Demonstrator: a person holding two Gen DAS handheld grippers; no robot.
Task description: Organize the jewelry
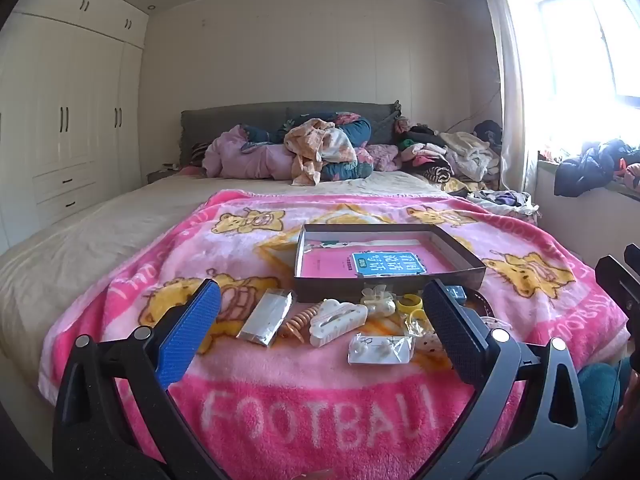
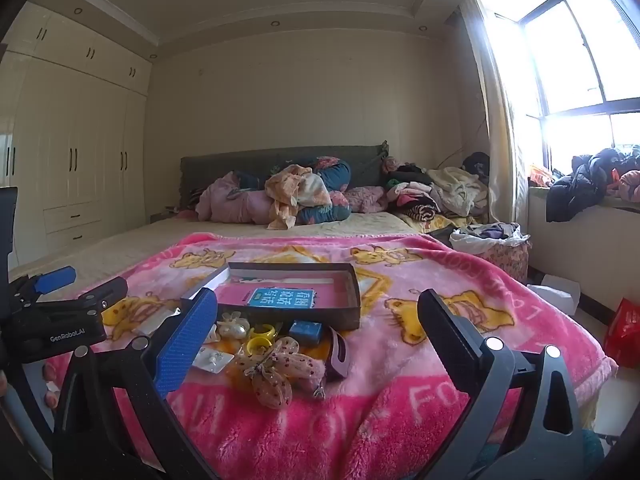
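A pink blanket (image 1: 280, 408) printed with yellow bears is spread over the near end of a bed, and the jewelry is gathered on it just in front of a shallow brown box (image 1: 386, 258). The box is open on top, and a pink sheet with a teal label is seen on its floor.

The left gripper (image 1: 320, 328) is held low over the near blanket with its fingers spread wide and nothing between them. Between them, farther off, a white claw clip (image 1: 338, 320) is seen, with a silver foil packet (image 1: 266, 318) and an orange spiral hair tie (image 1: 302, 320) to its left. An earring card (image 1: 380, 350) lies nearer, and yellow rings (image 1: 412, 304) lie to the right.

The right gripper (image 2: 316, 336) is likewise held wide and empty. A spotted bow (image 2: 276, 372) is seen nearest it, with a purple clip (image 2: 340, 354) touching the bow's right side. A blue cube (image 2: 306, 332), the yellow rings (image 2: 260, 338) and a pearl piece (image 2: 234, 328) lie just in front of the box (image 2: 288, 292). Piled clothes (image 1: 320, 148) are seen at the far end of the bed.
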